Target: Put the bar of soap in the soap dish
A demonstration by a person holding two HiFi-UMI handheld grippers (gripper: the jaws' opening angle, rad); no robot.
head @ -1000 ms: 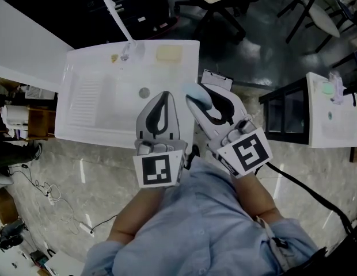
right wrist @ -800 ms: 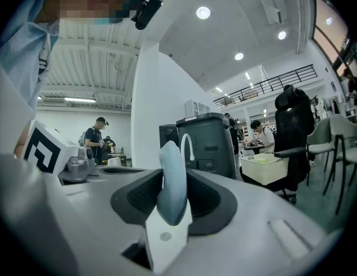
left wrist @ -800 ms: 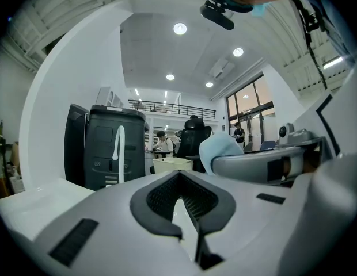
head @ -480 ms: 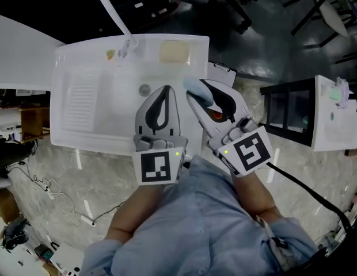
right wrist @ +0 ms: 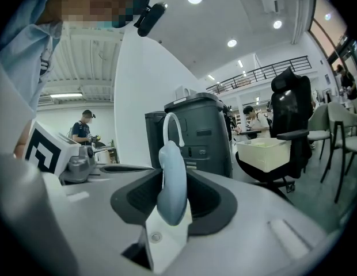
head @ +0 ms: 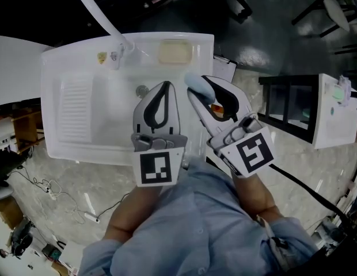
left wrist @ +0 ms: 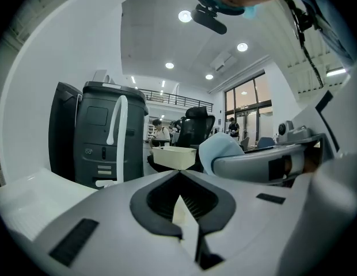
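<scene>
A pale blue bar of soap (head: 197,88) sits between the jaws of my right gripper (head: 198,94), which is shut on it over the right side of the white sink (head: 69,137). The right gripper view shows the soap (right wrist: 172,180) standing on edge between the jaws. The soap dish (head: 175,52), a yellowish recess, lies on the sink's back rim just beyond both grippers. My left gripper (head: 164,87) hovers over the basin beside the right one, shut and empty; its tips (left wrist: 179,172) meet in the left gripper view.
A white faucet (head: 99,15) rises from the sink's back rim at the left, and the drain (head: 142,89) lies by the left gripper's tip. A clipboard (head: 227,68), a black shelf (head: 288,105) and a white table (head: 337,111) stand to the right. People stand in the background.
Both grippers have moved forward over the basin, nearer the back rim and the soap dish. The right one still holds the soap; the left stays shut.
</scene>
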